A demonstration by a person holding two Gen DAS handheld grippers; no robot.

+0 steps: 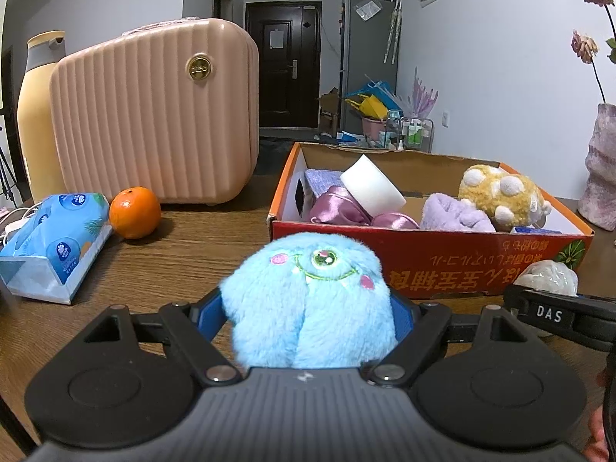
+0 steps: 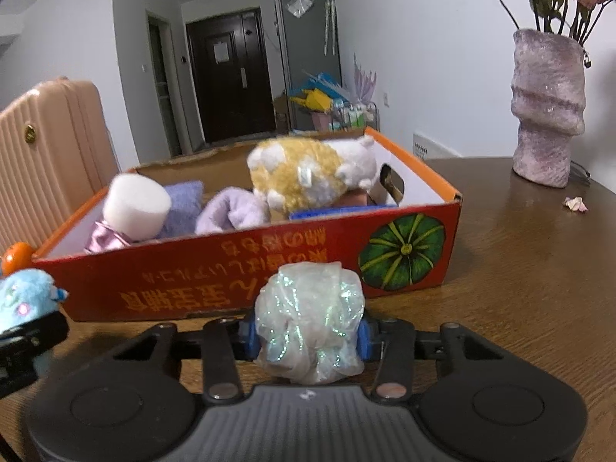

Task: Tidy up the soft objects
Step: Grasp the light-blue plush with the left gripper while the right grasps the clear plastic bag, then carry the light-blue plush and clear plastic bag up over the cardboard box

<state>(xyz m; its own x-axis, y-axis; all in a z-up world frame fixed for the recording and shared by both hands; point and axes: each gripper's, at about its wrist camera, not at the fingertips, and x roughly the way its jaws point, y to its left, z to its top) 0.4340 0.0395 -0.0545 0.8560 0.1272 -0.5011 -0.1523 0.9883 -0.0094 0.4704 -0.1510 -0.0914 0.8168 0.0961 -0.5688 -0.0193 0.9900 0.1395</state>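
My left gripper (image 1: 308,312) is shut on a fluffy blue one-eyed plush (image 1: 308,296), held in front of the red cardboard box (image 1: 442,265). My right gripper (image 2: 308,331) is shut on a white iridescent mesh bundle (image 2: 310,319), just before the box's front wall (image 2: 231,269). The bundle also shows in the left wrist view (image 1: 548,275), the blue plush in the right wrist view (image 2: 25,296). In the box lie a yellow spotted plush (image 1: 500,196), a white sponge (image 1: 371,184), a lilac fleece piece (image 1: 454,213), pink satin cloth (image 1: 338,208) and a purple cloth (image 1: 323,179).
On the wooden table (image 1: 184,254) stand a pink ribbed case (image 1: 154,111), an orange (image 1: 134,212), a blue tissue pack (image 1: 54,242) and a tan bottle (image 1: 36,107). A pink vase with dried flowers (image 2: 546,107) stands right of the box.
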